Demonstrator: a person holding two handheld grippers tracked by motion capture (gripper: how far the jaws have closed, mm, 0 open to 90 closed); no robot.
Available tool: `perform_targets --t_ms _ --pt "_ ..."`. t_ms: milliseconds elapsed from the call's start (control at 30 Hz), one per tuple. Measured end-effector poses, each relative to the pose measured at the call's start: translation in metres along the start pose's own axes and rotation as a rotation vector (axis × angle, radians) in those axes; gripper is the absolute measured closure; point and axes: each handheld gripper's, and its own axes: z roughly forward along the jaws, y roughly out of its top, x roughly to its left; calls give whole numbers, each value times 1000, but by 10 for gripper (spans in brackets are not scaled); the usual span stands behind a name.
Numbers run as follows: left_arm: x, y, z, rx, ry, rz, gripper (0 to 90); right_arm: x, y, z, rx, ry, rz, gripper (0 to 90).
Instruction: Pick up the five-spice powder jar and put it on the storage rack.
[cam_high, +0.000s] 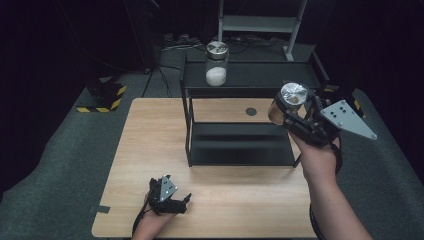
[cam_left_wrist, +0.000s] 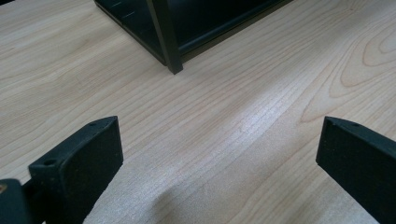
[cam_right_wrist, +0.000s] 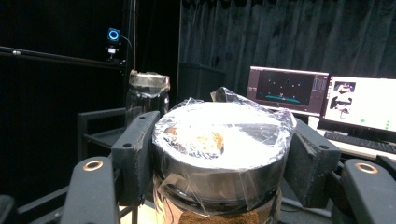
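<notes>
Holding a jar (cam_high: 289, 104) with brown contents and a film-wrapped lid, the right gripper (cam_high: 300, 117) kept it in the air beside the right end of the black rack (cam_high: 240, 150), about level with the top shelf. Its jaws were clamped on the jar. A second jar (cam_high: 217, 63), with white contents, stood on the top shelf at the far left. The step seemed to be carrying the jar to the rack; the next move would need a level approach and a gentle set-down beside the second jar. The left gripper (cam_high: 172, 197) rested on the table (cam_high: 150, 140), near left, jaws wide and empty.

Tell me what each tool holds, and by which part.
The right tool grips the film-covered jar by its sides, just below the top. The left tool holds nothing.
</notes>
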Motion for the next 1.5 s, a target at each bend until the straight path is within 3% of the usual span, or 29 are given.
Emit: perform_targets --t_ms 500,1500 --pt "2 -1 0 -4 -7 -7 9 -5 20 28 -4 -44 -12 339" --pt "4 -3 -2 -18 -14 -27 9 -10 27 97 52 -101 -6 339"
